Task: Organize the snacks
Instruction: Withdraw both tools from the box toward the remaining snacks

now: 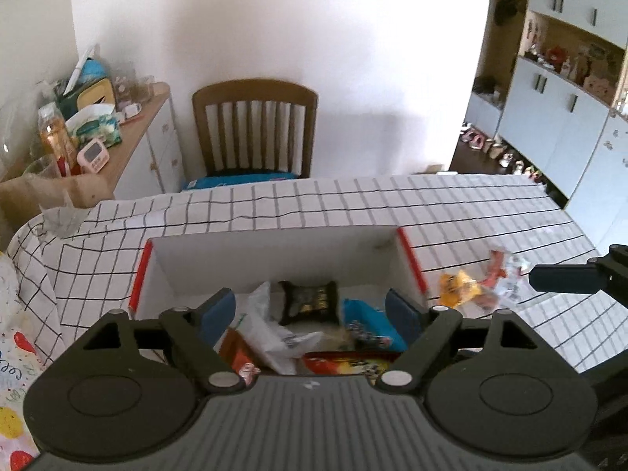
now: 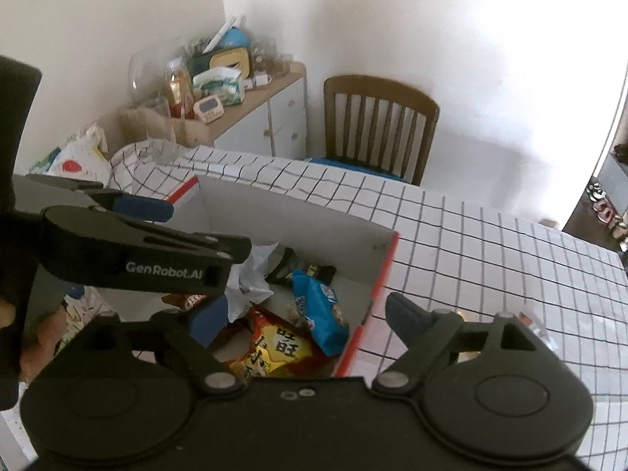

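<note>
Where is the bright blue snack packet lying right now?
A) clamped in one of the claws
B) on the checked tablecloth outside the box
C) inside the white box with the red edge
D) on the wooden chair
C: the blue snack packet lies on the floor of the white box, among other wrappers, and both the left claw and the right claw stand open and hold nothing.

A table [image 1: 353, 204] under a white cloth with a black grid carries a white cardboard box [image 1: 271, 259] with red edges (snack packets lie inside it). Just right of the box, on the cloth, sit loose snacks — a yellow packet [image 1: 457, 288] nearest, then a red-and-white wrapper [image 1: 504, 271] beyond it.
</note>
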The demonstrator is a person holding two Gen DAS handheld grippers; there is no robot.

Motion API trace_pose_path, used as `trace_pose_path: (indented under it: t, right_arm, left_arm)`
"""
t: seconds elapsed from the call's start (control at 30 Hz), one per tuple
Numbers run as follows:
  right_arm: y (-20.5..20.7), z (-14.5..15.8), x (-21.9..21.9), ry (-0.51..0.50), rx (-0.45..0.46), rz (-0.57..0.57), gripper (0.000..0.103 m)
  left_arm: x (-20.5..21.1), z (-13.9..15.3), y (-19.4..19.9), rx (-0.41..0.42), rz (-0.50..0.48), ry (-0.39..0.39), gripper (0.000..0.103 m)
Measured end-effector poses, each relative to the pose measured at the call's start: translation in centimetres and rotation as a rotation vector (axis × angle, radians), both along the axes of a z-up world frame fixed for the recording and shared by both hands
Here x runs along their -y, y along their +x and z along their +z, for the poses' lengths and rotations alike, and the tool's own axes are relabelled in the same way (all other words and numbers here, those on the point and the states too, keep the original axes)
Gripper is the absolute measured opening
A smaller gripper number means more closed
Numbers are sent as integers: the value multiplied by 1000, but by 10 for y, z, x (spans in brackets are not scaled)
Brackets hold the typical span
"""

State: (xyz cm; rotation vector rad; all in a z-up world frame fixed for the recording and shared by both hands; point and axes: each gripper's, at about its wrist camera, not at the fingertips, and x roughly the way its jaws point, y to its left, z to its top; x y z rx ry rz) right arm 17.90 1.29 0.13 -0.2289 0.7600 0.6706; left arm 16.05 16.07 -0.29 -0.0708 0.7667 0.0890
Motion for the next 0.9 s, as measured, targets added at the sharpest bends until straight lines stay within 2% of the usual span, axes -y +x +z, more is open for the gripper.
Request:
trace_pose_path:
  t: [0.27,0.4,0.43,0.53,0.7,0.9]
  right_arm:
    - [-13,22,48,42,34,-74,95]
    - [-13,27,76,49,43,-116,96]
    - [-12,27,84,50,44,-131,97]
    - [-8,26,104,57,40,-170,101]
    - [4,23,142,59,43,-217,103]
    - [27,10,183,54,25,-243,103]
  left_arm:
    - [26,15,-4,35,-49,-86,85]
    - [44,19,-4,64,-62,-76,101]
    - [49,20,-4,76,-65,-73,103]
    - [66,21,-2,103,-80,-58,103]
    - [96,19,9,113,-94,-42,103]
    - [117,7,27,94,-46,-83,103]
